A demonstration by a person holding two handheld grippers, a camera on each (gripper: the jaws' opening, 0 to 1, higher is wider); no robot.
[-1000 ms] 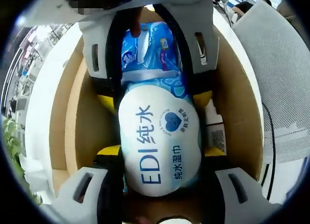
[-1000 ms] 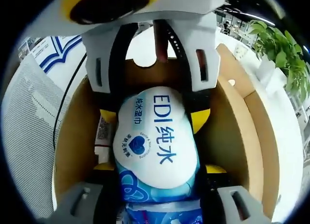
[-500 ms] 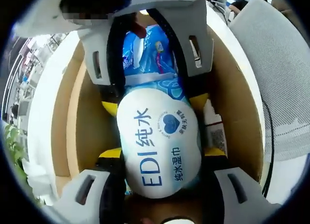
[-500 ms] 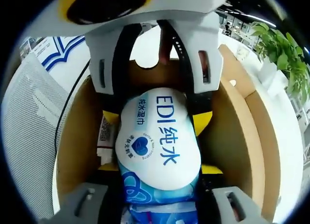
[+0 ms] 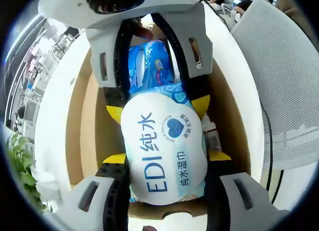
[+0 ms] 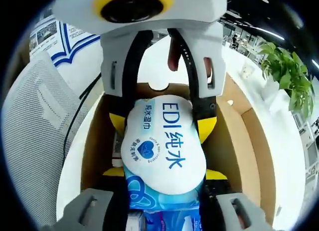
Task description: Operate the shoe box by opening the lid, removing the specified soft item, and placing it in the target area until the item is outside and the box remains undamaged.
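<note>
A soft white and blue wet-wipes pack [image 5: 164,151] printed "EDI" hangs over the open cardboard shoe box [image 5: 84,131], held from opposite ends. My left gripper [image 5: 165,156] is shut on its white end, yellow pads pressing both sides. My right gripper [image 5: 157,107] reaches in from the top of the left gripper view and squeezes the blue end. In the right gripper view the pack [image 6: 162,146] sits between my right gripper [image 6: 164,173] at the bottom and the left gripper [image 6: 162,125] above. The box [image 6: 239,146] lies open beneath, and its lid is hidden.
The box rests on a white table [image 5: 55,106]. A grey mesh chair [image 5: 284,81] stands beside it, with a black cable [image 6: 79,116] running along the box. A green plant [image 6: 286,71] is on the far side. A printed label [image 5: 212,136] lies inside the box.
Both grippers have risen with the pack still clamped. The box looks smaller and lower under it, and more of the white table shows around the box.
</note>
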